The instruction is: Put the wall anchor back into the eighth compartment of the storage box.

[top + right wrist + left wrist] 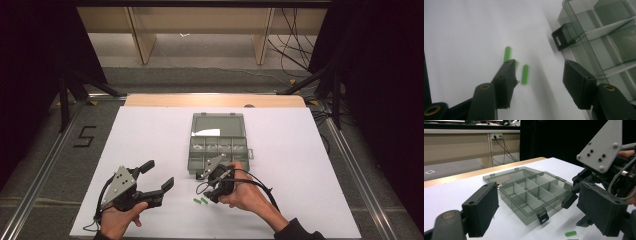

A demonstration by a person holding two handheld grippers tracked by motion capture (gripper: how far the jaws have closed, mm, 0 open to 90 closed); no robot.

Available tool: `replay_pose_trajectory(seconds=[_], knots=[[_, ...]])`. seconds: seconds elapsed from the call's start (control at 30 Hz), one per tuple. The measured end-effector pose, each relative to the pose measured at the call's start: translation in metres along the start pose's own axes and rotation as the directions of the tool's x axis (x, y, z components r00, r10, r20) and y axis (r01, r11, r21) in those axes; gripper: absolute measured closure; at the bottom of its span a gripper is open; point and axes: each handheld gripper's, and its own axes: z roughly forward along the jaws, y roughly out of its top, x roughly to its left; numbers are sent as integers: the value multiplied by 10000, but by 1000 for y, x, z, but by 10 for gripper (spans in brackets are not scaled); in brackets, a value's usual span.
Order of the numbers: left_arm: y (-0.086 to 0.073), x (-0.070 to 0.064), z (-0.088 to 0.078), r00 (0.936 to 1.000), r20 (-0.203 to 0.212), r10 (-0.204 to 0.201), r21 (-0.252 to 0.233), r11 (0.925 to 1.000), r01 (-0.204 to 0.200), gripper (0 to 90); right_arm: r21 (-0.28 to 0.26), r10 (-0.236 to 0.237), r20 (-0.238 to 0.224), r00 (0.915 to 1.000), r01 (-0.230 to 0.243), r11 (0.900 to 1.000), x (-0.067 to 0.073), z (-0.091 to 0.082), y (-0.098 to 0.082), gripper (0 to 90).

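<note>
A smoky clear compartment box (218, 145) lies open at mid-table, its lid (218, 123) folded back and its latch (561, 37) facing me. Small green pegs (200, 201) lie on the white mat just in front of it. My right gripper (206, 191) tilts down over them, open, with one peg (525, 73) lying between its jaws and another (507, 53) just past the left jaw. My left gripper (158, 175) is held low to the left, open and empty, pointing at the box (534, 192) and at the right gripper (599, 177).
The white mat (150, 135) covers the table, whose wooden far edge (215, 100) shows behind it. Metal rails (45, 160) run along both sides. Wooden furniture legs and cables (290, 45) stand on the floor beyond.
</note>
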Motion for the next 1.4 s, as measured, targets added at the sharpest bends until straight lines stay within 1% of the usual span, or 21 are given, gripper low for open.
replay_pose_trajectory(seconds=[0.03,0.07,0.17,0.23,0.27,0.37,0.4,0.5,0.53,0.7,0.73,0.77,0.9,1.03,1.07,1.23,1.27,1.3,1.33,1.37,1.4], knots=[[0,0,0,10000,-5,21,25,10000,-21,163,0,0,0,10000,0,10000,0,0,0,460],[0,0,0,10000,-17,-11,17,10000,11,163,202,13,-164,9999,-10,9998,1,3,1,473],[0,0,0,10000,-5,6,5,10000,-6,163,478,18,-252,9997,-6,9989,2,8,3,498],[0,0,0,10000,-7,0,6,10000,0,163,519,10,-280,9996,5,9987,2,9,3,507],[0,0,0,10000,-11,-3,7,10000,3,163,706,20,-384,9993,7,9975,2,12,4,524],[0,0,0,9999,25,99,20,9999,-99,163,796,-31,-438,9990,66,9968,2,14,4,537],[0,0,0,10000,-7,1,11,10000,-1,163,948,63,-393,9992,-26,9955,2,16,4,552],[0,0,0,10000,-4,16,11,10000,-16,163,1045,-54,-395,9992,95,9945,1,18,4,570],[0,0,0,10000,-3,6,4,10000,-6,163,1077,-21,-459,9989,71,9942,0,19,4,596],[0,0,0,9999,23,115,23,9999,-115,163,1137,-117,-658,9978,191,9933,1,21,4,640],[0,0,0,10000,13,98,29,9999,-98,163,1331,-91,-660,9978,178,9909,2,22,5,659],[0,0,0,10000,16,81,35,10000,-81,163,1331,-91,-660,9978,178,9909,2,22,5,659],[0,0,0,10000,14,47,38,10000,-47,163,1673,-164,-765,9969,290,9855,3,27,5,739],[0,1,0,9999,20,141,47,9999,-141,163,1691,-315,-775,9965,442,9846,2,27,5,780],[0,0,0,10000,5,98,42,9999,-98,163,1692,-155,-857,9962,299,9851,3,28,5,797],[0,0,0,9999,26,98,42,9999,-98,164,1734,-89,-884,9960,242,9846,0,29,6,838],[0,0,0,10000,7,50,35,10000,-50,164,1791,-385,-871,9955,536,9824,-2,28,6,841],[0,0,0,9999,23,112,45,9999,-112,164,1791,-385,-871,9955,536,9824,-2,28,6,841],[0,0,0,9999,22,113,45,9999,-113,164,1793,-62,-890,9960,222,9835,1,29,7,842],[0,0,0,10000,-8,19,39,10000,-19,164,1803,-74,-894,9960,235,9833,1,28,7,843],[1,0,0,10000,18,64,26,10000,-64,164,1770,-79,-888,9960,236,9839,1,28,7,843]])
